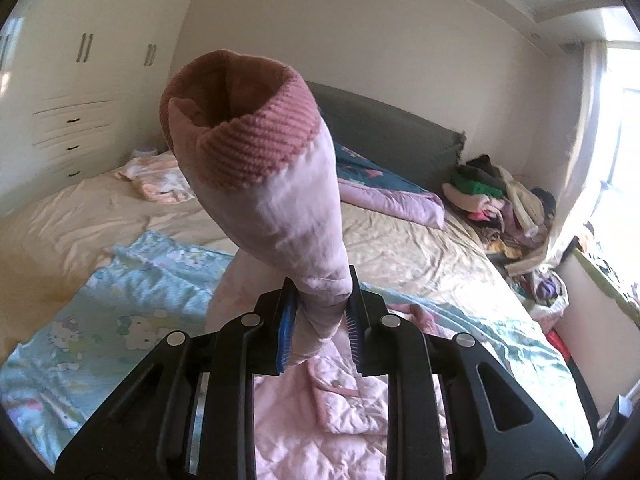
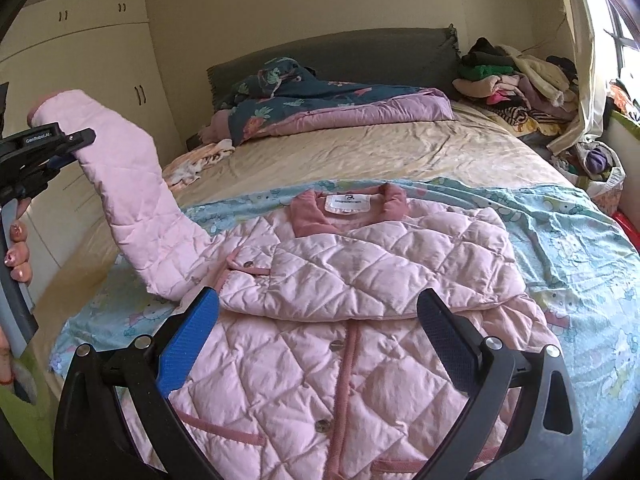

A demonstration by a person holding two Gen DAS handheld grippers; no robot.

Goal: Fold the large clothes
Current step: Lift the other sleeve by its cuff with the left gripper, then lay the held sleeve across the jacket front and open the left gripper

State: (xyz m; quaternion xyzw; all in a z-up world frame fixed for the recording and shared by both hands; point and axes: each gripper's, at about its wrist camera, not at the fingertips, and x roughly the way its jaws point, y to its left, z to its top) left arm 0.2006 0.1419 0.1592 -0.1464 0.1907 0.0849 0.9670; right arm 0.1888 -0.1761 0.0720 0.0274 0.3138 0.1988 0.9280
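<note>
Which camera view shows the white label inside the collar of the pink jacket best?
The right wrist view: the white label faces the camera there, between the collar flaps of the pink jacket. The left wrist view shows only the raised sleeve and lower quilted part; the label is not visible.

Jacket (image 2: 360, 280): pale pink, diamond-quilted, with dusty-rose collar, piping and ribbed cuff (image 1: 256, 148). Blanket (image 2: 560, 232) under it: light blue, printed with white cartoon cats. Bed sheet (image 2: 360, 148): plain beige. Quilt (image 2: 320, 108) by the headboard (image 2: 360, 52): dark teal floral print with lilac reverse; headboard grey. My left gripper (image 1: 324, 312): black, blue pads. My right gripper (image 2: 316, 340): black, one pad blue, one dark. Wardrobe (image 1: 92, 60): cream white with dark handles.
</note>
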